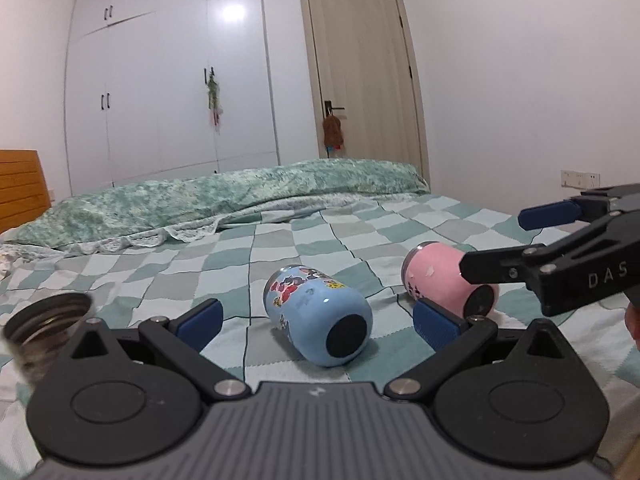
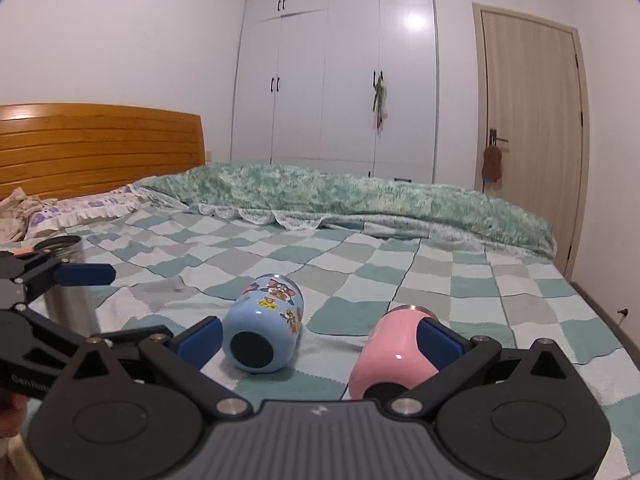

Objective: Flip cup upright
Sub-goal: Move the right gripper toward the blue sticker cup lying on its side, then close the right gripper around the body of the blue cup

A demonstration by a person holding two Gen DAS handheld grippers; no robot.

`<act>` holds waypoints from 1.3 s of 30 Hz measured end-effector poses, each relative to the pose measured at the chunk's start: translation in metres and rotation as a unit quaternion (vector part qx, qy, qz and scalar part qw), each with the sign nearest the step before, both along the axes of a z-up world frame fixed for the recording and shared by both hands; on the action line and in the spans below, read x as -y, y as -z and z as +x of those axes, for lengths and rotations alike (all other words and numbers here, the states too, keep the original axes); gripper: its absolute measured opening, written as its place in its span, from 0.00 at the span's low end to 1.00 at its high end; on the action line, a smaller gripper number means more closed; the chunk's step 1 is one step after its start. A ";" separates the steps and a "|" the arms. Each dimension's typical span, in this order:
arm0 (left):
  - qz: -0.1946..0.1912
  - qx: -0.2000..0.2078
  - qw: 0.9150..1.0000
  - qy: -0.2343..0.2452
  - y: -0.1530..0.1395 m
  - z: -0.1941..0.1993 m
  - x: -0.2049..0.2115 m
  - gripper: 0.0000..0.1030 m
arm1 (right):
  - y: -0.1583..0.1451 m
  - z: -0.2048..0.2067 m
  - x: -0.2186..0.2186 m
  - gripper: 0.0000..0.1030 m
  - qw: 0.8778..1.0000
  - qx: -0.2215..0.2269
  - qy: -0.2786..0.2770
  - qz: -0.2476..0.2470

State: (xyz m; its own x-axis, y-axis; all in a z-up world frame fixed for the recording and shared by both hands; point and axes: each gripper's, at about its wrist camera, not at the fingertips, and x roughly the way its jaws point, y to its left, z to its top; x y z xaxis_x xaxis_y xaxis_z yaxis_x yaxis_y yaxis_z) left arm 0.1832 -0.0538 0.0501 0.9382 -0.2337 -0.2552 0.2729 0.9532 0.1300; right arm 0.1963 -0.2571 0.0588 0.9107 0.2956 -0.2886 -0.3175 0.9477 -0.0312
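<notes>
A light blue cup with cartoon stickers (image 1: 318, 314) lies on its side on the checked bedspread (image 1: 280, 248), base toward me. A pink cup (image 1: 444, 282) lies on its side to its right. A steel cup (image 1: 44, 330) stands upright at the left. My left gripper (image 1: 316, 320) is open, its fingers either side of the blue cup, just short of it. My right gripper (image 2: 320, 338) is open; the blue cup (image 2: 264, 334) and the pink cup (image 2: 390, 354) lie between its fingers, the pink one against the right finger (image 2: 440, 342). The steel cup (image 2: 70, 284) shows behind the left gripper.
A rumpled green quilt (image 1: 224, 200) lies across the far side of the bed. A wooden headboard (image 2: 96, 144) and pillows (image 2: 80, 208) are at the left. White wardrobes (image 1: 168, 80) and a door (image 1: 360, 72) stand beyond the bed.
</notes>
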 end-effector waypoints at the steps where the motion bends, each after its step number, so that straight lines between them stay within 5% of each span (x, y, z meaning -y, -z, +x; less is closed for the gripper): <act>1: 0.002 -0.002 1.000 0.000 0.001 0.004 0.000 1.00 | 0.000 0.007 -0.002 1.00 1.000 -0.004 0.000 -0.002; 17: 0.031 -0.056 0.998 0.023 0.020 0.075 -0.022 1.00 | 0.006 0.094 -0.051 1.00 0.997 -0.074 -0.024 -0.007; 39: 0.048 -0.066 0.997 0.012 0.021 0.121 -0.078 1.00 | 0.012 0.129 -0.101 1.00 0.994 -0.099 -0.021 -0.030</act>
